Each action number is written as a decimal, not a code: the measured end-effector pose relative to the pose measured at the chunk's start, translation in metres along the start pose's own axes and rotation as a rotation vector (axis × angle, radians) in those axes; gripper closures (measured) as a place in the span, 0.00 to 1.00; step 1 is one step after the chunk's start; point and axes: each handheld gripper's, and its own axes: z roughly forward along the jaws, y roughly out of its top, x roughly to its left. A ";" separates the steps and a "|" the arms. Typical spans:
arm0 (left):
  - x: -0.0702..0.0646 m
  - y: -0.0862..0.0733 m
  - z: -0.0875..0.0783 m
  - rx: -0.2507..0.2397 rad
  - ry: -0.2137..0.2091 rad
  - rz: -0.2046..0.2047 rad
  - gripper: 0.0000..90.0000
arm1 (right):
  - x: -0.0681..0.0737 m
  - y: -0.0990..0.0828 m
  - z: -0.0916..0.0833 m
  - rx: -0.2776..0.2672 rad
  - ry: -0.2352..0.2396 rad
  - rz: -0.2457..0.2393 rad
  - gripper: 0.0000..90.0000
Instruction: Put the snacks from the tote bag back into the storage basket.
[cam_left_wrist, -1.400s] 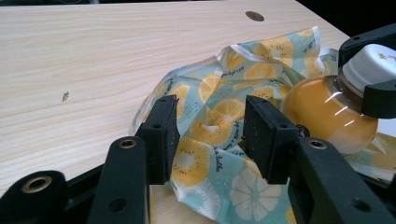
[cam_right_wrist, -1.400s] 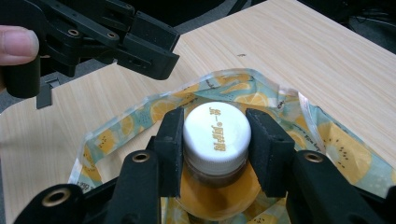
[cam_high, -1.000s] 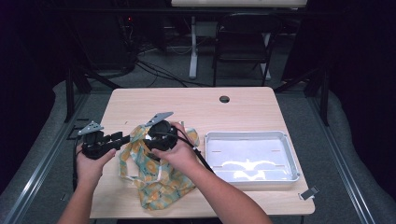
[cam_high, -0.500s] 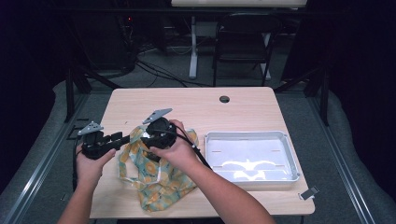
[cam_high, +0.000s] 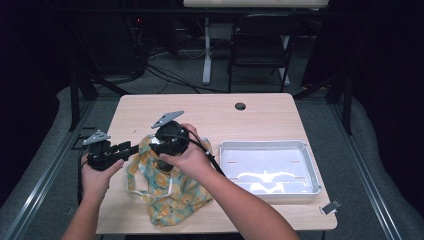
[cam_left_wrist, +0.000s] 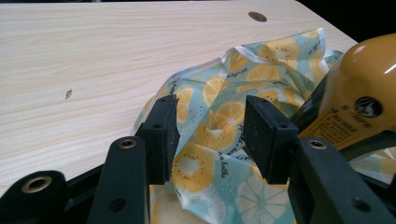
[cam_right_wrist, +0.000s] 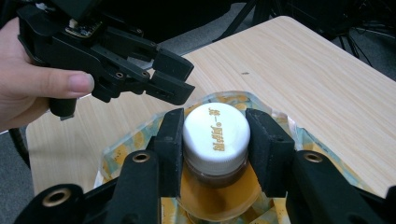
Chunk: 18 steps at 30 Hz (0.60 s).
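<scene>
A cloth bag (cam_high: 170, 192) printed with citrus slices lies crumpled on the table's front left. My right gripper (cam_right_wrist: 215, 135) is shut on the white cap (cam_right_wrist: 215, 126) of a yellow bottle (cam_left_wrist: 364, 79), holding it upright over the bag's opening (cam_right_wrist: 116, 154). In the high view the right gripper (cam_high: 164, 146) sits above the bag's top edge. My left gripper (cam_left_wrist: 210, 135) stands open just left of it, jaws pointing at the cloth (cam_left_wrist: 219, 116) without pinching it. It also appears in the high view (cam_high: 131, 148) and in the right gripper view (cam_right_wrist: 175, 81).
A metal tray (cam_high: 310, 165) with a white liner stands to the right of the bag. The wooden table (cam_high: 210, 110) has a round cable hole (cam_high: 240, 106) at the back. A small clip (cam_high: 330, 206) lies at the front right corner.
My right gripper has risen a little with the bottle in it. The left gripper has stayed where it was.
</scene>
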 end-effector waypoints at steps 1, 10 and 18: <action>0.000 0.000 0.000 -0.001 0.001 0.000 0.62 | 0.000 0.002 -0.003 0.000 0.004 0.001 0.65; 0.001 0.000 -0.002 -0.007 0.003 -0.008 0.62 | -0.002 0.015 -0.017 -0.003 0.016 0.000 0.65; 0.001 0.000 -0.002 -0.007 0.005 -0.004 0.62 | -0.001 0.026 -0.028 -0.012 0.021 -0.007 0.65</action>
